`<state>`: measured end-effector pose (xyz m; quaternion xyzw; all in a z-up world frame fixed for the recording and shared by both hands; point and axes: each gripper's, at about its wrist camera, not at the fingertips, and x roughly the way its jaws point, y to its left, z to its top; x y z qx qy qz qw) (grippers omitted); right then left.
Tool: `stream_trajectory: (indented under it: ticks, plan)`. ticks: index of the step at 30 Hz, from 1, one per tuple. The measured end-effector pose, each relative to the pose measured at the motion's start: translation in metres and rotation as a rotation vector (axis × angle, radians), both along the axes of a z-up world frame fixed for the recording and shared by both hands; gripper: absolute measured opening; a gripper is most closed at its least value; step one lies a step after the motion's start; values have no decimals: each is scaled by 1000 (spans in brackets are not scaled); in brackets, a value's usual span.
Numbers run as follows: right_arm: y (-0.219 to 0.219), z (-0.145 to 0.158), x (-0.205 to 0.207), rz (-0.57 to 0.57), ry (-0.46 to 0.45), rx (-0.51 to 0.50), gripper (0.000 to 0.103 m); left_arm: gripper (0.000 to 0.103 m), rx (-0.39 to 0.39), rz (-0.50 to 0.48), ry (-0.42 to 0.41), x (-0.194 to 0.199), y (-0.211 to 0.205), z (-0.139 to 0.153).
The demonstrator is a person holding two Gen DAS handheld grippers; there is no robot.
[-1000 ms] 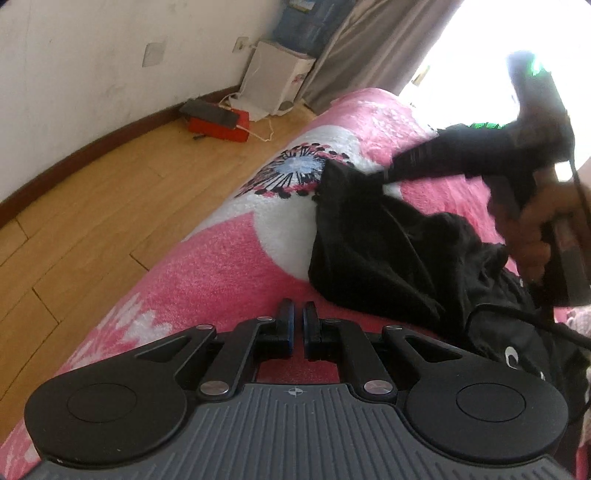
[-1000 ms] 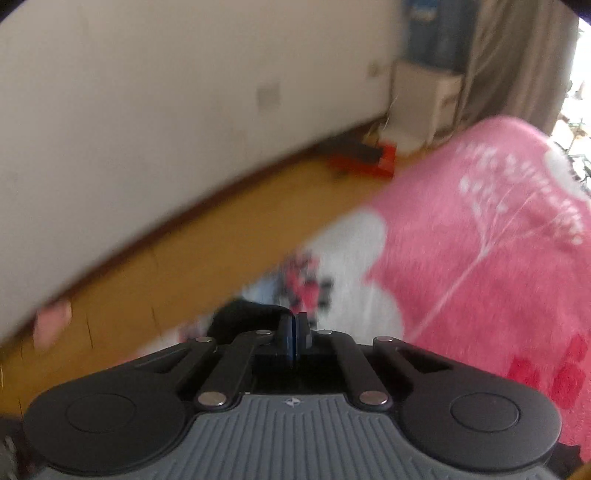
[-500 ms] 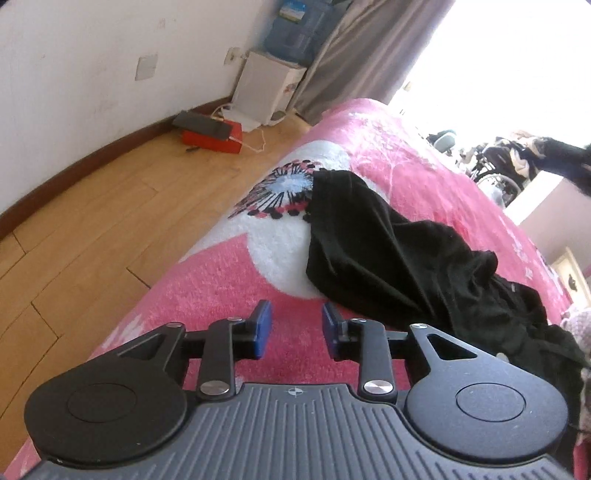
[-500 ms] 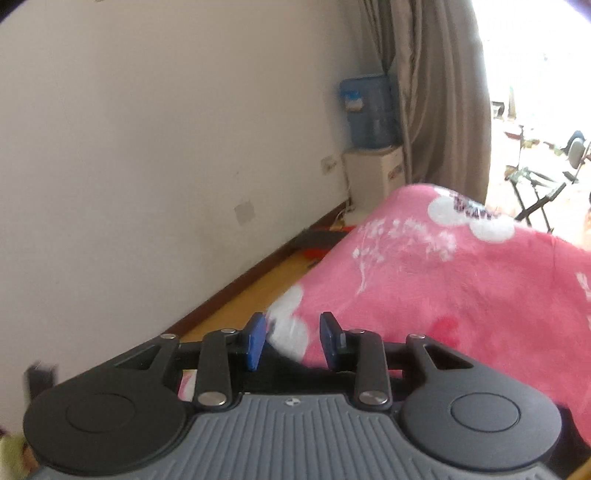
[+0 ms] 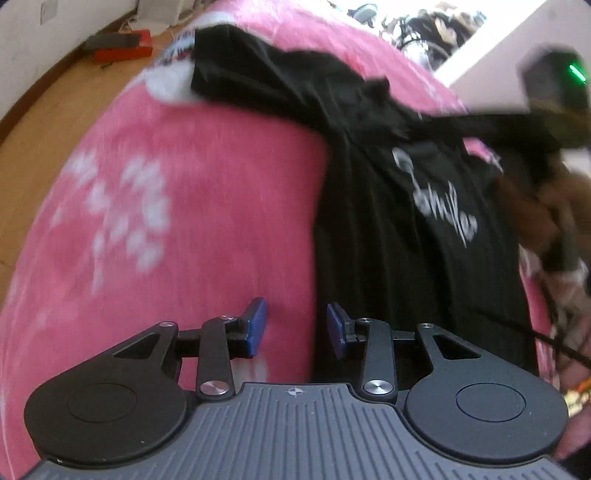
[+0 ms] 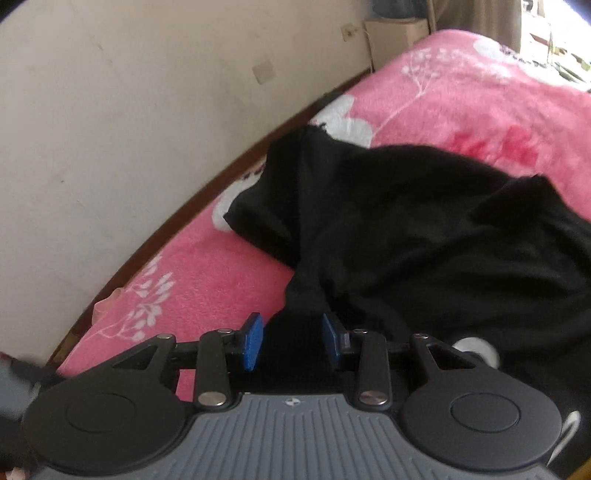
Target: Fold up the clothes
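Note:
A black T-shirt [image 5: 369,229] with white lettering lies crumpled on the pink blanket [image 5: 192,192]. My left gripper [image 5: 297,330] hovers low over the shirt's left edge. Its jaws are opening, and only blanket and the shirt's hem show below the gap. In the right wrist view the same shirt [image 6: 424,240] spreads toward the wall side of the bed. My right gripper [image 6: 291,339] stands open above a raised fold of black cloth, and the blue pads [image 6: 253,338] do not press on it. A hand [image 5: 535,210] with the blurred right tool shows at the left view's right edge.
The bed's edge drops to a wooden floor [image 5: 44,110] on the left, where a red box [image 5: 122,48] lies by the wall. A white wall [image 6: 129,129] runs close along the bed. A white cabinet [image 6: 395,33] stands at the far corner.
Both grippers went from shut to open. The left one swung right and tilted down over the shirt's printed part. The right one swept away from the wall and now looks down on the shirt.

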<state>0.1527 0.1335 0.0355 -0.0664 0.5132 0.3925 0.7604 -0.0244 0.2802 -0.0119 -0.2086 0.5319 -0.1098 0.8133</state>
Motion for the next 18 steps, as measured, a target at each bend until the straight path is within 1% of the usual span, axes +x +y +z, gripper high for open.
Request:
stream_trajectory:
  ticks: [2, 4, 5, 7, 10, 14, 16, 17, 18]
  plan:
    - [0, 0, -1, -11, 6, 12, 38, 36, -33, -4, 51, -20, -2, -5]
    - [-4, 2, -2, -19, 13, 23, 38, 36, -42, -34, 83, -39, -8, -10]
    - [-6, 3, -2, -20, 11, 25, 38, 35, -32, -52, 85, -47, -13, -12]
    - [-12, 3, -1, -27, 5, 27, 38, 35, 9, -87, 60, -62, -23, -12]
    - [-21, 2, 1, -47, 8, 35, 38, 34, 46, -105, 51, -75, -34, -13]
    - [-34, 1, 7, -83, 18, 49, 38, 29, 47, -125, 99, -88, -37, -15]
    - [-39, -1, 9, -99, 31, 63, 38, 25, 58, -117, 104, -93, -37, -18]
    - [-40, -2, 9, -104, 35, 67, 38, 21, 65, -106, 104, -94, -37, -19]
    - [-41, -2, 10, -105, 36, 67, 38, 12, 73, -85, 107, -95, -36, -19]
